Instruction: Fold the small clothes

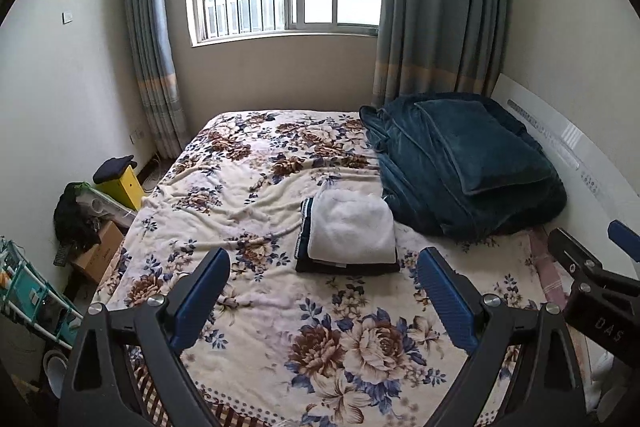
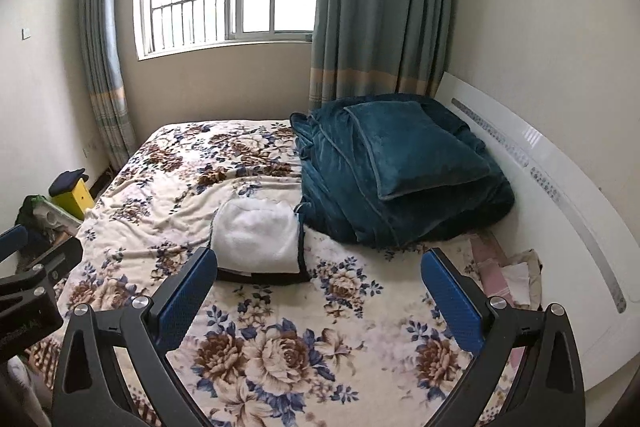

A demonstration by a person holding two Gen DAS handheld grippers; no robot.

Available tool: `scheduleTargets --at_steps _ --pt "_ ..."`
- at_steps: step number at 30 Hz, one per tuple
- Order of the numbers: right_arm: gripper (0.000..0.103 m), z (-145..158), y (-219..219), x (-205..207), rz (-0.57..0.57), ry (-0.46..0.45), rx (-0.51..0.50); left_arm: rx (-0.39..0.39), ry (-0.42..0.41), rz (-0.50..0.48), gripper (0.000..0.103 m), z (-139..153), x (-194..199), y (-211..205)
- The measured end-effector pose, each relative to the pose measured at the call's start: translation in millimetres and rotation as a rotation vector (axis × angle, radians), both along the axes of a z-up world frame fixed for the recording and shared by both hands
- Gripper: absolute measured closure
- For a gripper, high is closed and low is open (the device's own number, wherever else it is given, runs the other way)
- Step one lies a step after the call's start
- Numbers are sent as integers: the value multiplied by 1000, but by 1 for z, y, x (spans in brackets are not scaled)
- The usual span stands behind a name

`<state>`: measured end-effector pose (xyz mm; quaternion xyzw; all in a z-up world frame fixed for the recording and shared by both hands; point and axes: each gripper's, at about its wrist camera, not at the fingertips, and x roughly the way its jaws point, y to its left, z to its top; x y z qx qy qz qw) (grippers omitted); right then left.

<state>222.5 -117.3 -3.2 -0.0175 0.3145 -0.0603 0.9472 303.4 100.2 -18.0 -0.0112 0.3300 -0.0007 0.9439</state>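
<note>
A folded small garment (image 1: 351,233), white fleece on top with a dark navy layer under it, lies flat on the floral bed cover (image 1: 248,195). It also shows in the right wrist view (image 2: 256,241). My left gripper (image 1: 324,267) is open and empty, held above the bed just in front of the garment. My right gripper (image 2: 320,269) is open and empty, to the right of the garment's near edge. The right gripper's body shows at the left wrist view's right edge (image 1: 592,279). The left gripper's body shows at the right wrist view's left edge (image 2: 32,279).
A folded teal blanket with a pillow on it (image 1: 468,163) sits at the back right of the bed, also in the right wrist view (image 2: 400,167). A white headboard (image 2: 540,195) runs along the right. Boxes, a yellow stool and clutter (image 1: 100,211) stand on the floor at left. A pinkish cloth (image 2: 504,275) lies by the headboard.
</note>
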Motion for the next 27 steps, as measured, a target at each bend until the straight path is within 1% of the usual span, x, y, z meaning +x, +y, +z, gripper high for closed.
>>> scheduleTargets --at_steps 2,4,10,19,27 --pt "0 2 1 -3 11 1 -6 4 -4 -3 7 2 -2 0" --pt "0 5 3 -7 20 2 -9 -3 -5 -1 0 3 -4 -1" --pt "0 9 2 -16 23 -2 1 -4 -34 3 0 12 -15 -2" --pt "0 18 2 -22 38 -21 7 -2 -37 11 0 16 -19 -1" --pt "0 20 -1 -25 43 -17 14 -5 -35 15 0 16 -25 -1"
